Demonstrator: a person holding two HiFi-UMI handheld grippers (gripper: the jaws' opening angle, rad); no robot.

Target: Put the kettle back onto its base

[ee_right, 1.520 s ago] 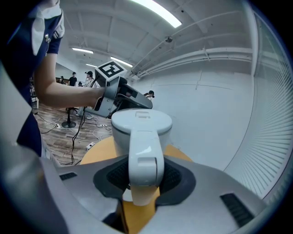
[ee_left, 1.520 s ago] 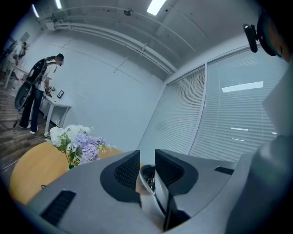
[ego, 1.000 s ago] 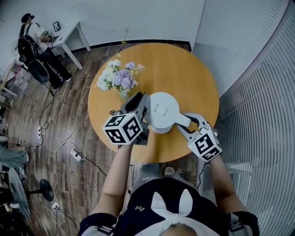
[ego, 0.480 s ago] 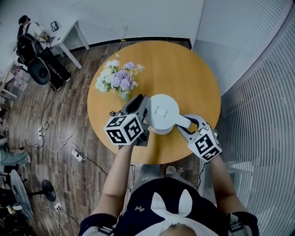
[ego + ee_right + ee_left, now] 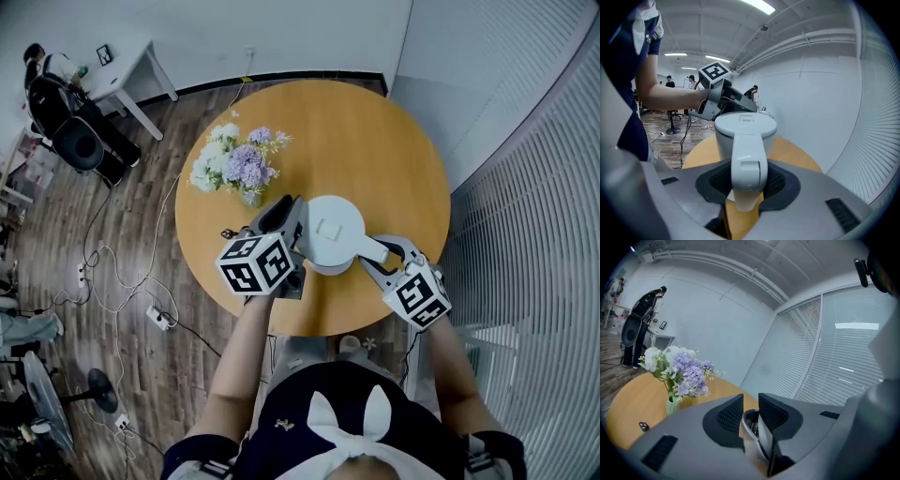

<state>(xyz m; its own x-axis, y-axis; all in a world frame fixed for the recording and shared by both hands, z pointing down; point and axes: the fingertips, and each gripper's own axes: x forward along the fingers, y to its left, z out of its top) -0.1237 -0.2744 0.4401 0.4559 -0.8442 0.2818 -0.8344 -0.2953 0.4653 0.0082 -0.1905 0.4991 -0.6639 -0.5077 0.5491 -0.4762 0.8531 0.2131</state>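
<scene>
The white kettle (image 5: 335, 230) hangs just over the near part of the round wooden table (image 5: 375, 141). My right gripper (image 5: 377, 251) is shut on its handle (image 5: 747, 164), which sits between the two black pads with the lidded body (image 5: 745, 129) beyond. My left gripper (image 5: 286, 217) is at the kettle's left side, opposite the handle. Its jaws (image 5: 751, 416) are shut on a pale, shiny-rimmed part of the kettle, apparently the spout lip. The kettle's base is hidden in every view.
A vase of white and purple flowers (image 5: 234, 164) stands on the table just left of the kettle, close to the left gripper. A small dark object (image 5: 643, 426) lies near the table's left edge. Slatted blinds (image 5: 525, 187) run along the right; cables and a power strip (image 5: 155, 316) lie on the floor.
The kettle and both grippers have sunk a little toward the tabletop. Both grips are unchanged.
</scene>
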